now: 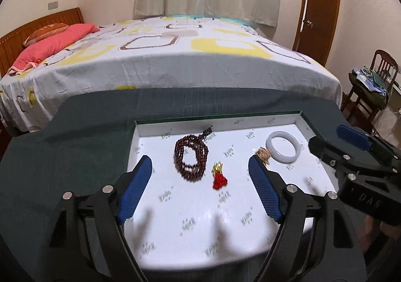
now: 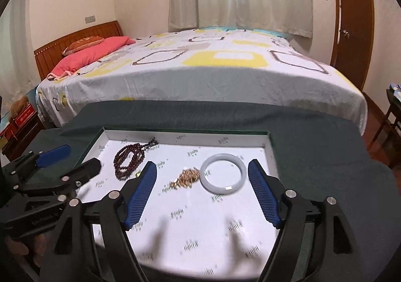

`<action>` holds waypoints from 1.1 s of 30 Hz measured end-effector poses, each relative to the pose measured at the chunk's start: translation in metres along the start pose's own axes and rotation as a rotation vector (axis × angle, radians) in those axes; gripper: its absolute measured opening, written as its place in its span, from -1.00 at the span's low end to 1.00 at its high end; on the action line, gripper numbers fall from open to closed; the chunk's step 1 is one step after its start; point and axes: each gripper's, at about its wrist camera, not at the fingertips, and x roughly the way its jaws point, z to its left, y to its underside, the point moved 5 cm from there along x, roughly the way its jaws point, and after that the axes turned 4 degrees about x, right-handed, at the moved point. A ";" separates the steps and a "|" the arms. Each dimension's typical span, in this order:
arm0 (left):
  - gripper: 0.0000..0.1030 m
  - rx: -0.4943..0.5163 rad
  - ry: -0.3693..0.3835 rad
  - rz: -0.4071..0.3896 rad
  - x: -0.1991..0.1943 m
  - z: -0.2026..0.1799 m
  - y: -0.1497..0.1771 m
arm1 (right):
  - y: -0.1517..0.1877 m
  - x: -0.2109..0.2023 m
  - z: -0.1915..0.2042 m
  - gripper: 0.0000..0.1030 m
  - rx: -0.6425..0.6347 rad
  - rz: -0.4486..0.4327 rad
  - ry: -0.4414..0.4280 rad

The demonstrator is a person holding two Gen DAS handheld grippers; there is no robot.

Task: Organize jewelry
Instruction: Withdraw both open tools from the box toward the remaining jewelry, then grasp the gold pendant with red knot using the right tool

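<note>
A shallow white-lined tray [image 1: 304, 120] [image 2: 269, 143] sits on a dark green cloth. In it lie a dark red bead necklace [image 1: 191, 155] [image 2: 127, 160], a red and gold tassel charm [image 1: 218, 176], a gold chain [image 1: 263, 154] [image 2: 186, 178] and a white bangle [image 1: 283, 150] [image 2: 223, 173]. My left gripper [image 1: 200, 165] is open and empty above the tray, around the beads and charm. My right gripper [image 2: 203, 170] is open and empty, around the gold chain and bangle. Each gripper shows at the side of the other's view [image 1: 333, 141] [image 2: 72, 160].
The dark green cloth [image 1: 75, 151] [image 2: 325, 151] covers the table. A bed with a patterned sheet [image 1: 175, 56] [image 2: 213, 69] stands just behind it. A wooden chair with clothes [image 1: 371, 81] is at the right, a door [image 1: 320, 6] behind it.
</note>
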 end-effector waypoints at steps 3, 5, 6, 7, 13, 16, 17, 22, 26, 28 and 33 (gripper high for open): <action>0.51 -0.004 0.008 -0.006 -0.016 -0.003 0.011 | 0.009 -0.016 -0.004 0.42 -0.001 -0.004 0.012; 0.51 -0.007 0.010 -0.008 -0.028 -0.006 0.021 | 0.019 -0.029 -0.007 0.42 0.001 -0.008 0.023; 0.51 -0.007 0.011 -0.007 -0.031 -0.006 0.025 | 0.024 -0.035 -0.008 0.42 0.004 -0.008 0.027; 0.51 -0.009 0.014 -0.005 -0.036 -0.008 0.031 | 0.030 -0.042 -0.011 0.42 0.008 -0.008 0.036; 0.51 -0.015 0.008 0.006 -0.063 -0.013 0.066 | 0.068 -0.074 -0.026 0.42 0.031 0.006 0.062; 0.51 -0.014 -0.004 0.017 -0.073 -0.015 0.082 | 0.085 -0.088 -0.031 0.42 0.040 0.013 0.070; 0.51 -0.014 -0.007 0.021 -0.077 -0.015 0.088 | 0.092 -0.094 -0.033 0.42 0.038 0.018 0.075; 0.51 -0.021 -0.017 0.050 -0.092 -0.016 0.118 | 0.122 -0.116 -0.043 0.42 0.040 0.031 0.105; 0.51 -0.019 -0.027 0.066 -0.101 -0.016 0.136 | 0.146 -0.124 -0.050 0.42 0.039 0.057 0.121; 0.51 -0.025 -0.032 0.072 -0.105 -0.016 0.142 | 0.158 -0.124 -0.054 0.42 0.043 0.079 0.123; 0.51 -0.036 -0.051 0.095 -0.111 -0.015 0.158 | 0.179 -0.122 -0.061 0.42 0.064 0.123 0.108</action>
